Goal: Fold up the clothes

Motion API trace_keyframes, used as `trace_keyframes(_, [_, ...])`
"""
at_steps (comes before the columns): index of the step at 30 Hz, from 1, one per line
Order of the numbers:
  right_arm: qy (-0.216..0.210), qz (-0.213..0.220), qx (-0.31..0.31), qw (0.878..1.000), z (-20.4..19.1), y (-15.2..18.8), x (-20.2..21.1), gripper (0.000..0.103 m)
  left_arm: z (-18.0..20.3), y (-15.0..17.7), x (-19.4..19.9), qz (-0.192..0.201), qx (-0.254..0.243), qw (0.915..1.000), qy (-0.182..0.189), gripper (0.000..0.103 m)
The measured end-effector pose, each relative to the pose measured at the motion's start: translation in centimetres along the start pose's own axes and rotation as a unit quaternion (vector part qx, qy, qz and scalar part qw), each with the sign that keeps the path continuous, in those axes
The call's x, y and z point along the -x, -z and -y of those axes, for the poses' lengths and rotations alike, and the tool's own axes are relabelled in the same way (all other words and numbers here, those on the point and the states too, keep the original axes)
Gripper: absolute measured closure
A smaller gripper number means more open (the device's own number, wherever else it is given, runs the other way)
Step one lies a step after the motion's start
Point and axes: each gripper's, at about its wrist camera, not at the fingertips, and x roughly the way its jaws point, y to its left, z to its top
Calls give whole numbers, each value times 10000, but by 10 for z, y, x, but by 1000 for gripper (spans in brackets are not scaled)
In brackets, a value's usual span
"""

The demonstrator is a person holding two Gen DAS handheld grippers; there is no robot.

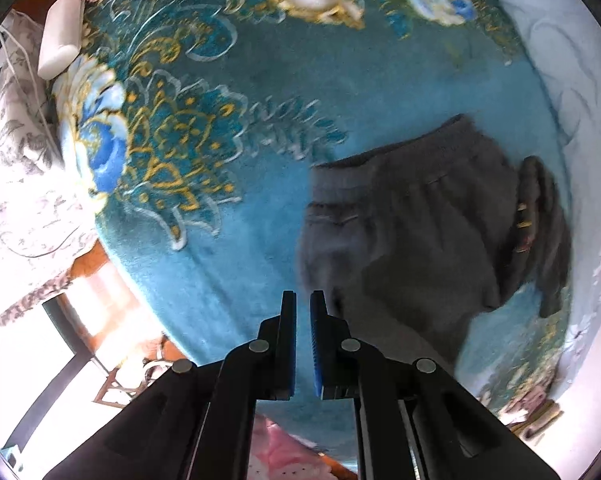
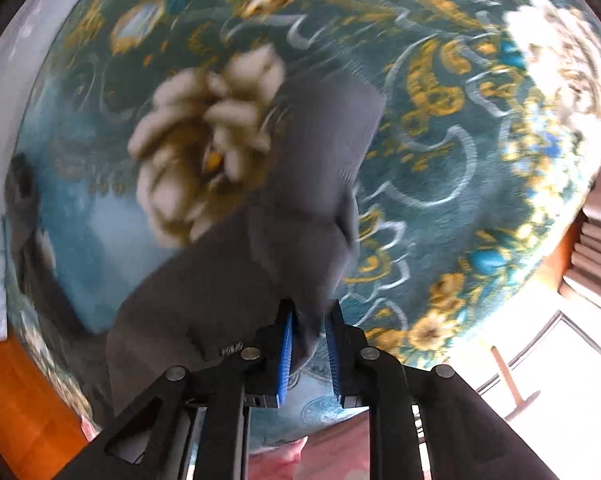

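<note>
Dark grey trousers (image 1: 416,232) lie on a teal flowered blanket (image 1: 228,208), waistband toward the far side. A second dark garment (image 1: 544,232) lies folded at their right. My left gripper (image 1: 302,298) hovers over the blanket just left of the trousers; its jaws are nearly together with nothing between them. In the right wrist view, a trouser leg (image 2: 300,200) runs away from me, and my right gripper (image 2: 310,312) has a fold of this grey cloth between its blue pads (image 2: 286,344). The view is blurred.
A white pillow-like block (image 1: 62,36) and a floral quilt (image 1: 16,168) lie at the bed's left. A pale sheet (image 1: 572,80) borders the blanket at right. The orange wooden bed edge (image 2: 24,392) and pink fabric (image 2: 284,460) lie near me.
</note>
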Motion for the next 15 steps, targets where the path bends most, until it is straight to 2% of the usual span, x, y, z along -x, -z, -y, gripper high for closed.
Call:
trace_keyframes(2, [-48, 366, -95, 9993, 2, -9, 23, 74, 6, -2, 9, 150, 552, 9969, 547, 97])
trace_keyframes(6, [-474, 964, 129, 9941, -33, -39, 68, 55, 16, -4, 28, 340, 616, 9933, 920, 97])
trace_keyframes(7, [-672, 973, 241, 9927, -50, -45, 73, 47, 19, -5, 32, 365, 605, 9926, 989, 97])
trace_keyframes(9, [-1080, 875, 479, 9891, -90, -54, 73, 38, 25, -6, 41, 398, 579, 9911, 1130, 96])
trace_keyframes(12, [-1544, 434, 806, 9838, -157, -55, 51, 35, 28, -4, 47, 318, 785, 9857, 1457, 91])
trace_keyframes(15, [-1639, 219, 996, 9812, -207, -63, 32, 33, 32, -2, 51, 263, 1026, 9780, 1795, 79])
